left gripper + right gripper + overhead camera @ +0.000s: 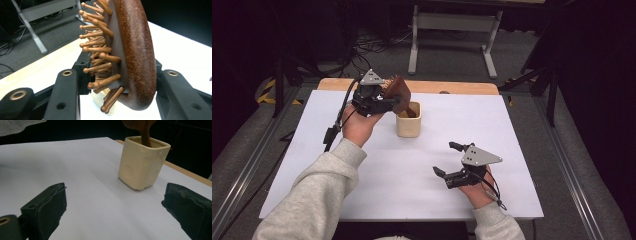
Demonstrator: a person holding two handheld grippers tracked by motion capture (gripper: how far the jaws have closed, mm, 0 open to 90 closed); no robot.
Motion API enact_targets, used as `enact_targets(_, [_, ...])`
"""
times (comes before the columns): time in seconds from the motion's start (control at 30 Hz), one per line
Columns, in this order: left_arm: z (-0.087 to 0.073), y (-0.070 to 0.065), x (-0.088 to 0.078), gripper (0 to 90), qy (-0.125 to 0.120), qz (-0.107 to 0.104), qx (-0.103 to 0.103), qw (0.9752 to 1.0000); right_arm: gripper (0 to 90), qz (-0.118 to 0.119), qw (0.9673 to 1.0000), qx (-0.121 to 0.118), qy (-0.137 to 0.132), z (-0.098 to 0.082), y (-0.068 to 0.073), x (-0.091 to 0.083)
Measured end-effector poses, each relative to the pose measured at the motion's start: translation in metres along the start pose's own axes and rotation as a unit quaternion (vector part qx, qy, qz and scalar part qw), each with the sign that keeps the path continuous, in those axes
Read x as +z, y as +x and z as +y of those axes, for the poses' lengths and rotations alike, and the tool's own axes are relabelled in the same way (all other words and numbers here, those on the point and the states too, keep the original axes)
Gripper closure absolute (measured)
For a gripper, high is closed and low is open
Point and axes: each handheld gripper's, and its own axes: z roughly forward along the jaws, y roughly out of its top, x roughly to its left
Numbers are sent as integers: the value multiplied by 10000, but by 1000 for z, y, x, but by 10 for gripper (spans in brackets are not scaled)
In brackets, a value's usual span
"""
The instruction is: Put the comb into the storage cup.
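A wooden hairbrush, dark brown with knob-tipped wooden pins on a grey pad, is clamped by its head in the left gripper, handle down inside a cream square ceramic cup mid-table. The handle's end is hidden in the cup. The right gripper hovers with jaws spread, empty. A white table stands over grey floor with cables.

No readable text, labels, brands or numbers anywhere I can see (checked the high view and both my gripper views). The cream cup has plain dimpled walls, and the wooden hairbrush carries no marking.
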Motion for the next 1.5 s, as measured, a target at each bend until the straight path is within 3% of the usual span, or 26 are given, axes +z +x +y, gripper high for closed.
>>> enact_targets(0.47, [-3,1,14,535,324,-25,-9,9995,52,18,10000,-10,-3,-1,0,0])
enact_targets(0.87, [-4,2,19,495,230,-80,-115,9996,52,43,10000,-15,8,-1,0,1])
enact_targets(1.1, [-5,1,20,458,228,-53,-39,9997,52,54,10000,27,43,-1,0,1])
enact_targets(1.17, [-5,0,20,419,195,-122,-69,9997,52,55,10000,20,41,-1,0,1])
enact_targets(1.3, [-5,3,20,230,112,-323,-104,9994,52,67,10000,42,46,-1,0,1])
enact_targets(1.33, [-5,2,19,230,128,-400,-81,9991,52,76,9999,46,47,-1,0,1])
enact_targets(1.5, [-6,-5,18,111,110,-504,270,9983,52,88,9999,28,47,-1,1,2])
